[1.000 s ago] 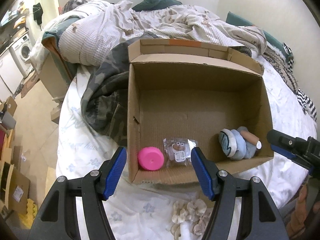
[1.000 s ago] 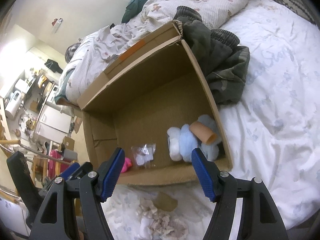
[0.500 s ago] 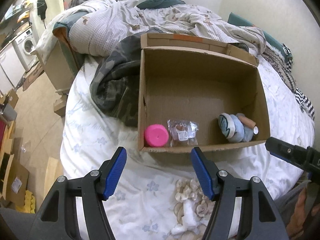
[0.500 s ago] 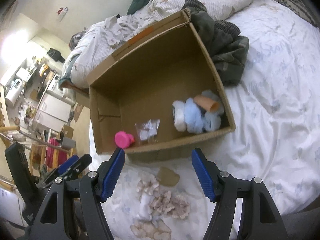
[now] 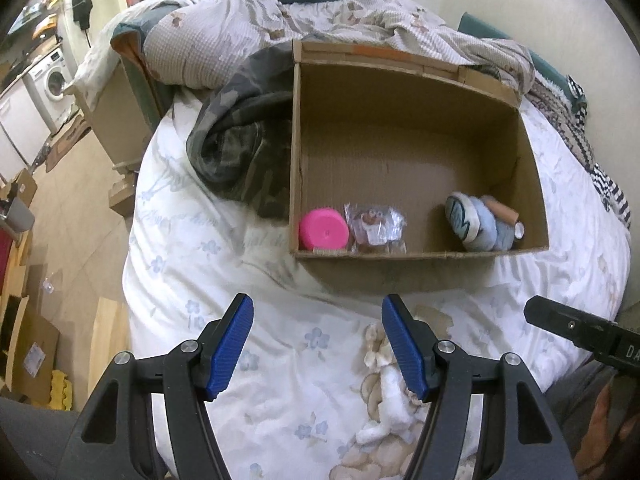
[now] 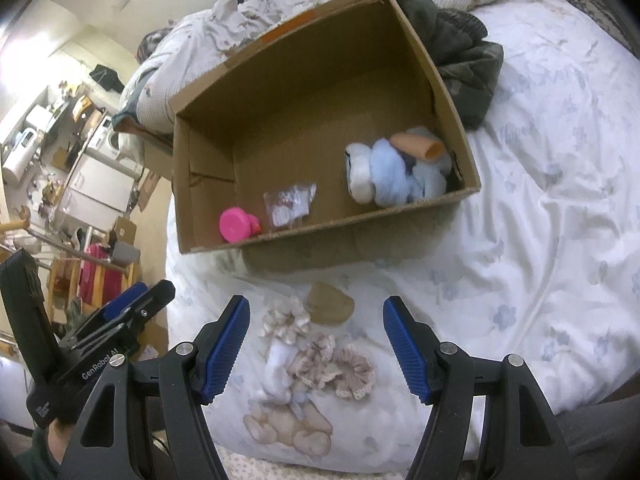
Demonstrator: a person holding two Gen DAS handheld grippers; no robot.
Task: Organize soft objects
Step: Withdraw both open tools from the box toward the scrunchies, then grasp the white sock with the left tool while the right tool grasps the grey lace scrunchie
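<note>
Both grippers hang over the near edge of the bed with nothing in them. The right gripper (image 6: 316, 344) has its blue jaws spread wide, and directly below and between them lies a small heap of frilly cloth pieces (image 6: 316, 356), beige and white, on the white floral sheet (image 6: 540, 240). A flat brown piece (image 6: 330, 303) sits just past the heap, toward twelve o'clock. The left gripper (image 5: 316, 346) is likewise spread and empty; seen from its camera the same heap (image 5: 386, 396) lies at about four o'clock, partly behind its right-hand jaw.

Farther out at twelve o'clock stands an open cardboard box (image 5: 416, 256) on the bed. Inside, along its near wall, are a pink round thing (image 5: 323, 234) in the left corner, a small clear packet (image 5: 374, 227) touching it, and a blue-and-white plush bundle (image 5: 478, 222) in the right corner. Most of the box floor is bare. Beyond the box's left side a dark camouflage garment (image 5: 240, 148) lies crumpled against it, with rumpled bedding (image 5: 224, 36) behind.

By my reckoning the job is well started: three things are boxed, and the frilly heap and brown piece look next. Whether the garment belongs in the box I cannot say.
</note>
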